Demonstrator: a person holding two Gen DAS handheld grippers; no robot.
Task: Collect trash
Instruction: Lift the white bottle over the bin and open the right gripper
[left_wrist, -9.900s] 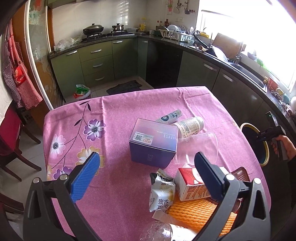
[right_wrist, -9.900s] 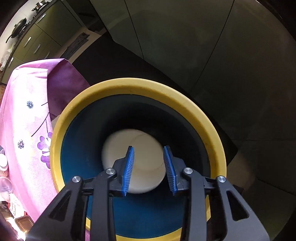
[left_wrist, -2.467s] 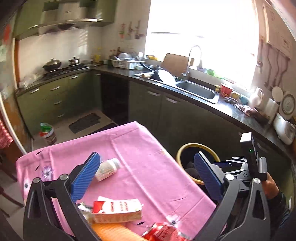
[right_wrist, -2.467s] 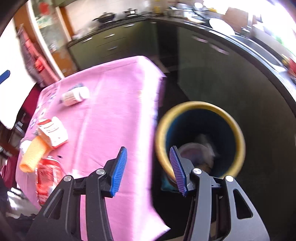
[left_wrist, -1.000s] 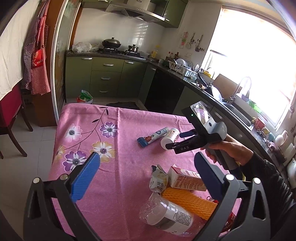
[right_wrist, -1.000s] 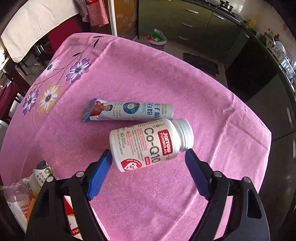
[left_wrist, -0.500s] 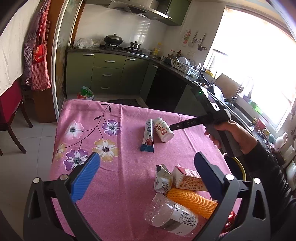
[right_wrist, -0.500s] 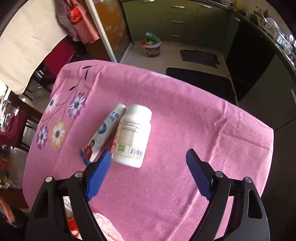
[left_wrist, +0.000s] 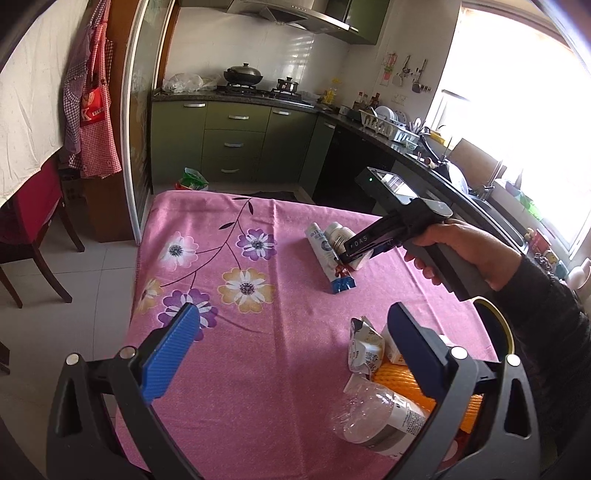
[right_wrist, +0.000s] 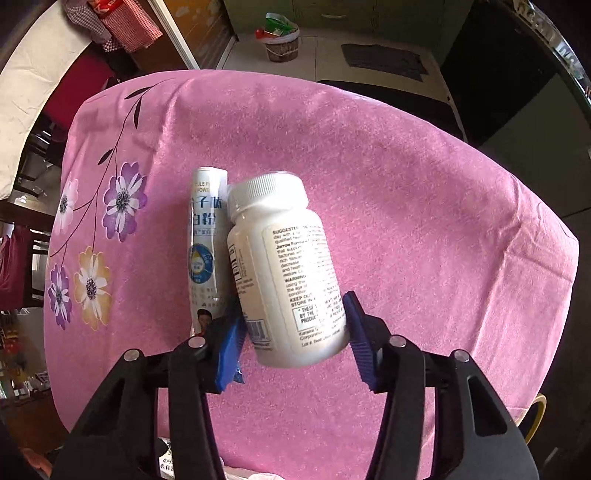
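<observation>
Mid-pickup: our right tongs (right_wrist: 295, 332) are closing around the white pill bottle (right_wrist: 284, 273), pads not yet pressing, beside the sachet (right_wrist: 205, 251) near the surface's far edge. Left tongs (left_wrist: 291, 354) hover wide, empty. Next: clamp, lift clear.

a white pill bottle (right_wrist: 284, 269) with a ribbed white cap and a printed label lies on its side on the pink cloth, cap pointing toward the far edge. touching its left side lies a white and blue sachet (right_wrist: 204, 251), long and flat, with a blue round mark and a small portrait printed near its near end. at the near right corner lies a cluster: a crumpled white snack packet (left_wrist: 364, 347), a small carton (left_wrist: 392, 350) partly hidden, an orange netted sleeve (left_wrist: 395, 380), and a clear plastic bottle (left_wrist: 380, 421) on its side with a white label.
</observation>
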